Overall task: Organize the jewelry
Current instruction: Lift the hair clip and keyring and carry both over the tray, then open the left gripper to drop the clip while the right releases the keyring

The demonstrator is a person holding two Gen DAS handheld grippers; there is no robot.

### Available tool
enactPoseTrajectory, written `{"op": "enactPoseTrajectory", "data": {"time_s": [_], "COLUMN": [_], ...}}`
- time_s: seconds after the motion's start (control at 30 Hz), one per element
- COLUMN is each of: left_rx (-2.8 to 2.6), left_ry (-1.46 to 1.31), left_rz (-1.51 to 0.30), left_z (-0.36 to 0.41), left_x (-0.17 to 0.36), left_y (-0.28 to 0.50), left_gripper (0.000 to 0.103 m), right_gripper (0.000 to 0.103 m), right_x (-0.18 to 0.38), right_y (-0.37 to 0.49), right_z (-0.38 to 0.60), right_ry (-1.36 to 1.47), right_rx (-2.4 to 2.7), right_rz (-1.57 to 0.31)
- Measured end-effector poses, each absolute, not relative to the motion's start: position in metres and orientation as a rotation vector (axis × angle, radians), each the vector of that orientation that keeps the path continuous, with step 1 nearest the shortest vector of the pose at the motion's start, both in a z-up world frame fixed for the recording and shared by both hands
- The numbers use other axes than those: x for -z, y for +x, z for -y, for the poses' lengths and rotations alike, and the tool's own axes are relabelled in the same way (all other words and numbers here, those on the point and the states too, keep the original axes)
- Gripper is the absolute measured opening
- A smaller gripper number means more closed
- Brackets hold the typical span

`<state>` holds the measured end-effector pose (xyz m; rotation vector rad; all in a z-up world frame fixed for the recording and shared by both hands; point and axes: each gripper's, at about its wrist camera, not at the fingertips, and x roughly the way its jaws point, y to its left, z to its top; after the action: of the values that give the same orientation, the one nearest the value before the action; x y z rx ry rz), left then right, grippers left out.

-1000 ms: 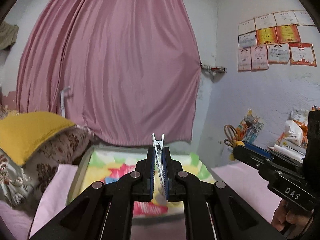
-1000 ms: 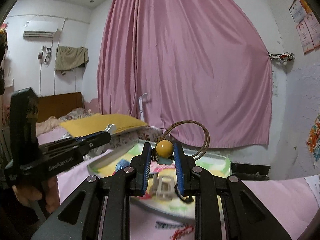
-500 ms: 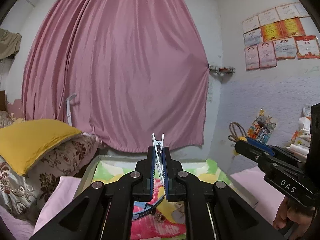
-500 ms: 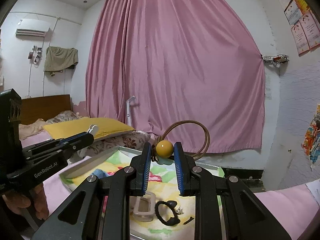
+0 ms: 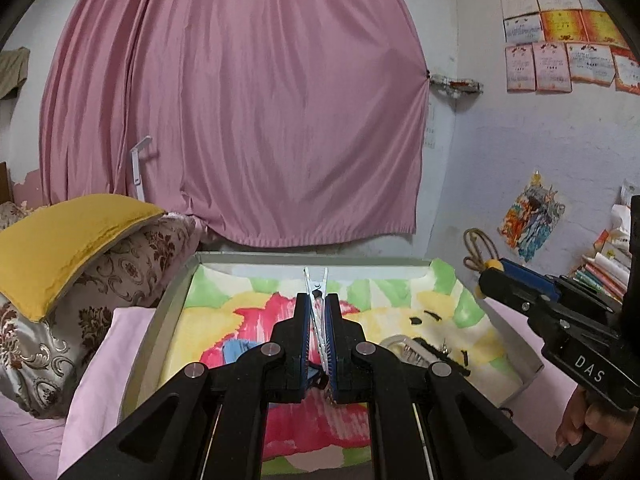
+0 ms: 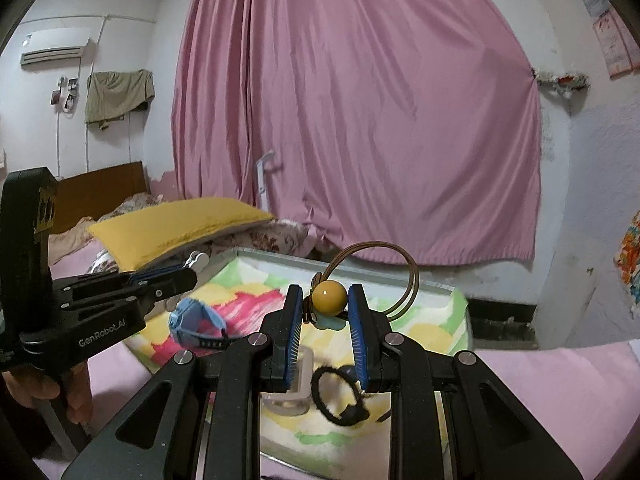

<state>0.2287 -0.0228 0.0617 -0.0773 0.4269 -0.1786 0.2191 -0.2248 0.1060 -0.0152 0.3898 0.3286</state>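
I carried both pieces over the tray point(image 5: 172, 304) — left gripper point(image 5: 317, 312) clamping a hair clip point(image 5: 315, 280), right gripper point(image 6: 325, 312) pinching a beaded hair tie point(image 6: 329, 298) — setting them down seemed next.

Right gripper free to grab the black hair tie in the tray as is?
Probably not. The right gripper is already shut on a yellow-bead hair tie. The black hair tie lies unobstructed in the tray below its fingers.

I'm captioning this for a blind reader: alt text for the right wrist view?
The right gripper clamps a yellow bead on a brown hair tie above a colourful tray holding a black hair tie; the left gripper shows at left.
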Motion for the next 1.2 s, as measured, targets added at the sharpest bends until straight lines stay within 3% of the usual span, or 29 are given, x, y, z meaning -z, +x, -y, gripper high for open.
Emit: {"op": "enactPoseTrajectory", "data": {"time_s": [0.37,1.2], "left_rx": [0.224,0.235], "left_ry": [-0.073,-0.109], "left_rz": [-0.564,-0.760], "left_z": [0.025,0.023], "left_x": [-0.047,-0.023], "left_y": [0.239,0.260], "left_gripper": [0.007,0.007], "right_gripper": [0.020,0.021], "right_x": [-0.062,-0.044], "right_y": [0.249,0.257], "right_z": [0.240,0.235], "right_ry": [0.113,0.097], "right_rx": [-0.398,-0.394], "right_rz": [-0.621,-0.703]}}
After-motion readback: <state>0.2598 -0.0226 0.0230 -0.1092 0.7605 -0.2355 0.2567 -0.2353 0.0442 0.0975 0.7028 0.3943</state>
